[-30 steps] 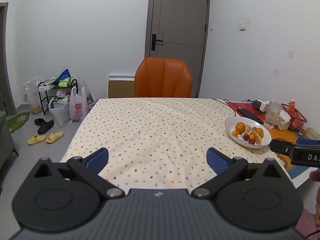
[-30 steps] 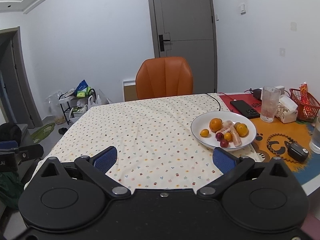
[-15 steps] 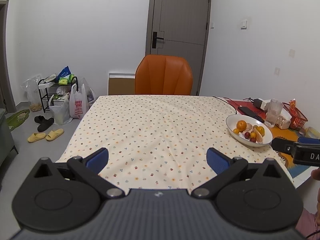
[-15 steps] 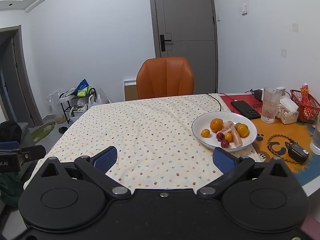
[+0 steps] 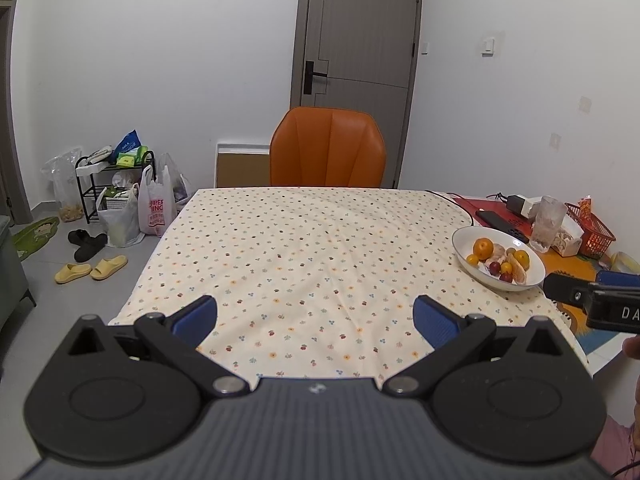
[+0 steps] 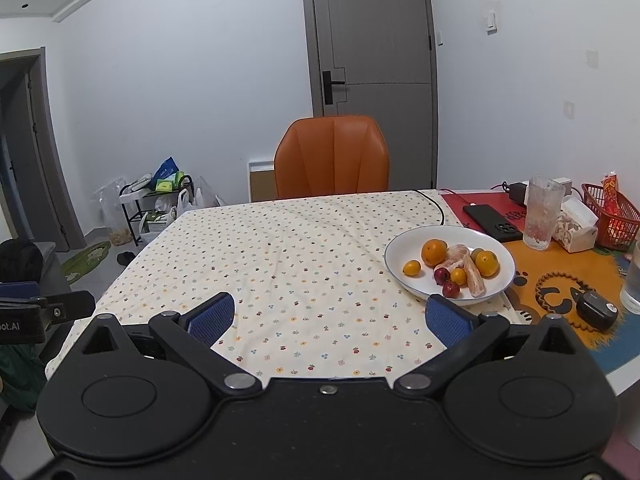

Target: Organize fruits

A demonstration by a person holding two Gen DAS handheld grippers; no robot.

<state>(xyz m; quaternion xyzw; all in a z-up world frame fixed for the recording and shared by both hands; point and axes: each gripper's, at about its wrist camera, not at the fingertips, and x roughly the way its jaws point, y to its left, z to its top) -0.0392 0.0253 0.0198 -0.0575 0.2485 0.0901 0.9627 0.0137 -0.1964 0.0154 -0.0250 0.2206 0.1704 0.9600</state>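
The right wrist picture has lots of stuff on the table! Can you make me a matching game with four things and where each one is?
Things:
1. white round fruit bowl
2. black phone
3. red wire basket
4. tall clear glass

Places:
A. far right edge of the table
B. on the red mat
C. on the dotted tablecloth's right edge
D. between the phone and the tissue box

Pairs: 1-C, 2-B, 3-A, 4-D

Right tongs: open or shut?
Open. The right tongs show blue pads set wide apart with only tablecloth between them, nothing held.
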